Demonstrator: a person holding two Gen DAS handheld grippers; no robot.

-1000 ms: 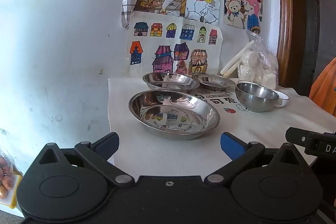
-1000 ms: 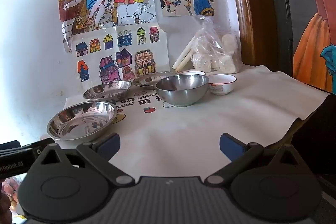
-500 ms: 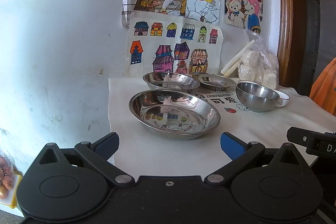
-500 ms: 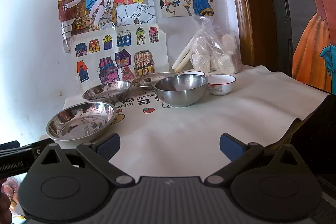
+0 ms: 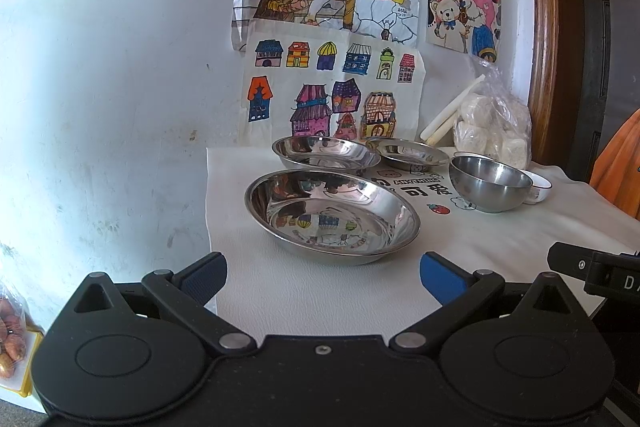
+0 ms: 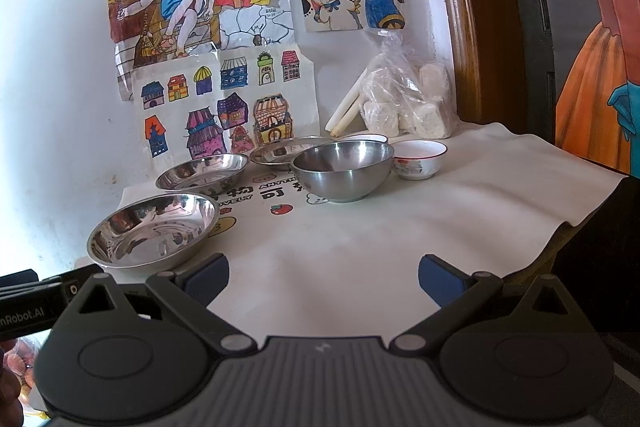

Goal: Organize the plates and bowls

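on the cloth [image 5: 320, 299], the largest plate [image 5: 332, 217] sat nearest the front edge, two plates [image 5: 326, 154] [image 5: 408, 153] behind it, the steel bowl [image 5: 490, 183] rightward, bag [image 5: 494, 127] at the back edge.

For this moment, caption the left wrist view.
Open left hand-held gripper faces a steel plate on the cloth.

2nd white bowl [image 6: 366, 138] mostly hidden behind steel bowl [image 6: 342, 169]. Snack bag [image 5: 12, 339] cut by left edge. Cloth print [image 6: 276, 193] partly covered, unreadable.

I count three steel plates [image 5: 332, 217] [image 5: 326, 153] [image 5: 412, 153], one steel bowl [image 5: 490, 183], two white bowls [image 6: 418, 157] [image 6: 366, 138], one bag [image 6: 404, 99].
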